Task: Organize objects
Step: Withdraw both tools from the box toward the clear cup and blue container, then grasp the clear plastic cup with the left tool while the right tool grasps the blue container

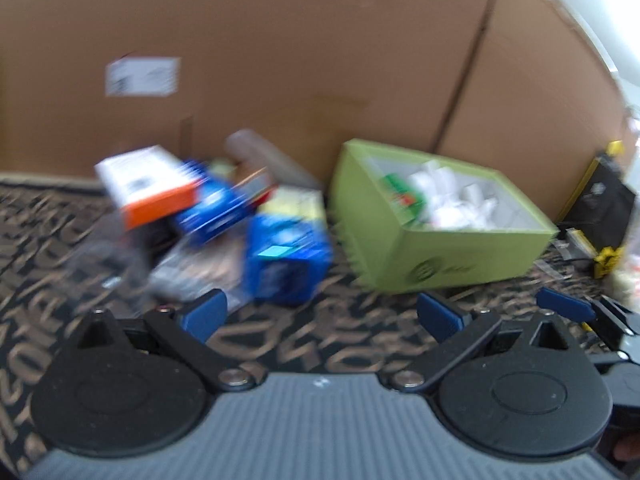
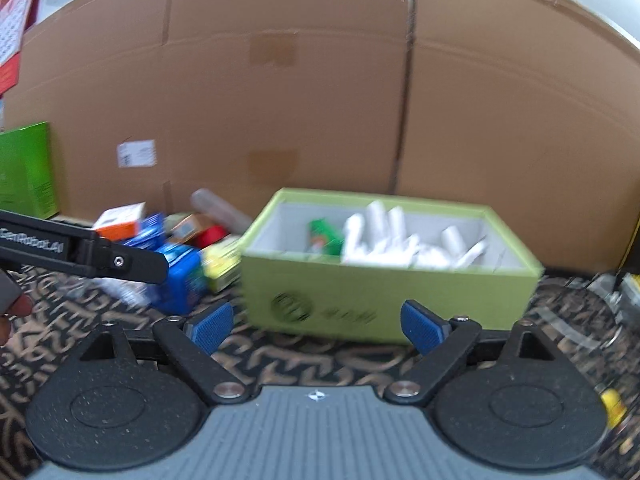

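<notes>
On the patterned carpet, biggest stuff first:

Backdrop: cardboard wall [image 2: 320,120] standing behind everything, with a white label low on its left side.

Green box [image 2: 384,292]: open-topped, sitting on the carpet [image 2: 304,364] right in front of the wall. Already has white rolls [image 2: 400,240] and a green packet [image 2: 324,236] inside. Looks like stiff card, so I'd guess it won't slide much if something gets dropped in.

Loose pile [image 1: 224,216]: just left of the box, touching or nearly so. It's blurry, but I can make out a blue pack [image 1: 286,260], an orange-and-white carton [image 1: 148,184], a yellow pack [image 1: 296,208] and a clear tube [image 2: 218,208] at the back against the wall.

Handling guess: small retail cartons, probably light and rigid-ish, with thin walls that'd dent if squeezed hard. Grab across the flat faces, not the corners. The blue pack is closest and stands free, so it's the easy pick. The tube looks slippery and would roll.

Left gripper [image 1: 320,312]: jaws spread wide, nothing between them, pointing at the gap between pile and box.

Right gripper [image 2: 318,324]: also wide open and empty, facing the box front.

Still to sort: the whole pile, by the look of it.
</notes>
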Motion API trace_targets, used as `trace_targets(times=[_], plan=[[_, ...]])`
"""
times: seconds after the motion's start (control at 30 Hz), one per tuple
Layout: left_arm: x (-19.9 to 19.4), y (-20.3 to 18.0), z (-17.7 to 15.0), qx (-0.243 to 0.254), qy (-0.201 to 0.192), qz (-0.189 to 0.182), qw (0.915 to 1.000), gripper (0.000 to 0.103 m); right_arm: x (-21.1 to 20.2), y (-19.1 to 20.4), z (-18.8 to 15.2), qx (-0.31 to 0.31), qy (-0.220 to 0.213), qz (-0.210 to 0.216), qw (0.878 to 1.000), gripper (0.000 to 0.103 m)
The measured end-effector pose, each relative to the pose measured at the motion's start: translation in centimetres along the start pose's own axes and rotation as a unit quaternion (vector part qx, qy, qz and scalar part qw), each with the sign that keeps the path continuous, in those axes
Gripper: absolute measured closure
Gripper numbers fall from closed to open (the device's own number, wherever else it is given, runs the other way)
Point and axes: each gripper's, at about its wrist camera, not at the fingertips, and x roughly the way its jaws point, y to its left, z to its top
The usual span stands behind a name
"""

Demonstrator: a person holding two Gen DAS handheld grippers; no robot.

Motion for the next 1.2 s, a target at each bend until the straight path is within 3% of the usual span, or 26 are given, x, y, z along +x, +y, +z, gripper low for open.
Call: trace_targets(times=[0.33, 0.57, 0.97, 1.03, 1.1, 1.2], plan=[[-2.0, 6.9, -3.2, -0.022, 0.015, 0.109, 0.9937, 0.0, 2.7, 5.9, -3.6, 0.028, 0.046, 0.059, 0.997, 0.009], [-1.7, 9.1, -2.0, -0.048, 0.01, 0.123, 0.9912, 0.0, 4.3, 9.0, -2.8, 0.017, 0.046, 0.048, 0.998, 0.009], [1.6, 10.6, 1.5, -0.055, -0.006, 0.138, 0.9888, 0.0, 5.8, 11.0, -1.8, 0.013, 0.049, 0.047, 0.998, 0.009], [1.8, 11.0, 1.5, -0.053, -0.011, 0.131, 0.9899, 0.007, 6.3, 11.4, -1.3, 0.011, 0.042, 0.044, 0.998, 0.009], [1.9, 11.4, 1.4, -0.045, -0.005, 0.12, 0.9917, 0.024, 7.0, 11.8, -0.6, 0.011, 0.035, 0.041, 0.998, 0.009], [1.9, 12.0, 1.1, -0.052, 0.005, 0.094, 0.9942, 0.036, 8.4, 12.5, 0.2, 0.006, 0.032, 0.037, 0.999, 0.009]])
